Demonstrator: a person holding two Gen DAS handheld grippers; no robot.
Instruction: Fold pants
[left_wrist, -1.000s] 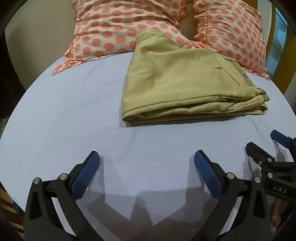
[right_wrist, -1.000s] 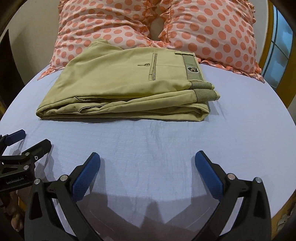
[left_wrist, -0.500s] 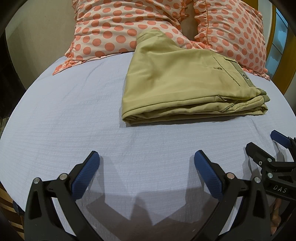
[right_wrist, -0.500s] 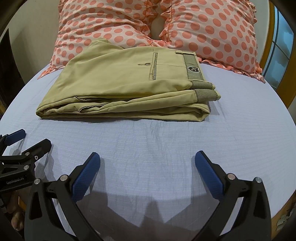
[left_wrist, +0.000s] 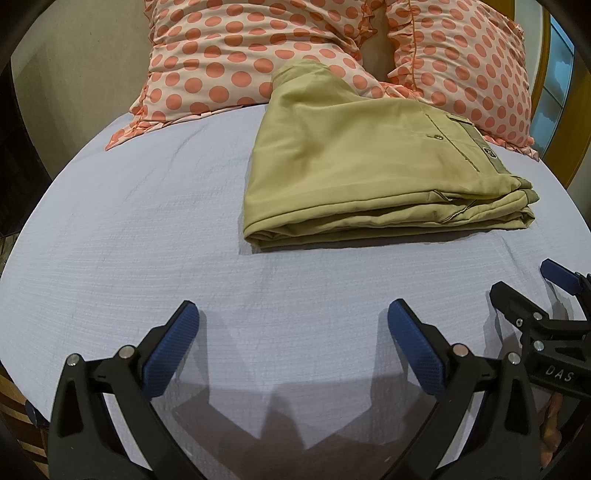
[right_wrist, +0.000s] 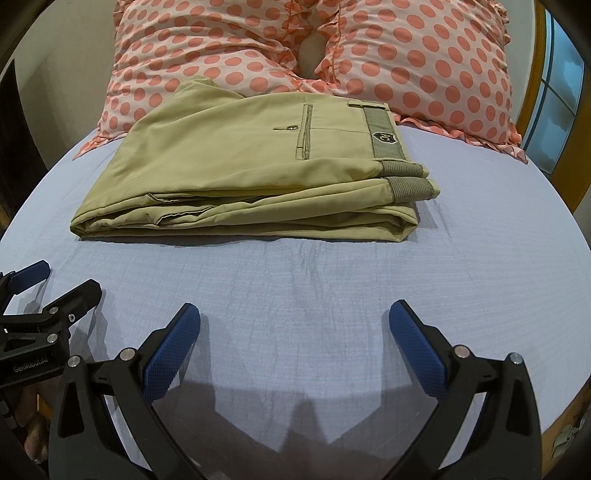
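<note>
Khaki pants (left_wrist: 369, 173) lie folded in a flat stack on the pale blue bed sheet (left_wrist: 129, 229), with the back pocket and waistband on top; they also show in the right wrist view (right_wrist: 251, 173). My left gripper (left_wrist: 293, 345) is open and empty, low over the sheet, well short of the pants. My right gripper (right_wrist: 295, 345) is open and empty, also short of the pants' near edge. The right gripper shows at the left wrist view's right edge (left_wrist: 543, 295). The left gripper shows at the right wrist view's left edge (right_wrist: 51, 288).
Two pink polka-dot pillows (right_wrist: 207, 59) (right_wrist: 424, 62) lean at the head of the bed behind the pants. A wooden frame and window (right_wrist: 554, 96) are at the right. The bed's front edge lies below the grippers.
</note>
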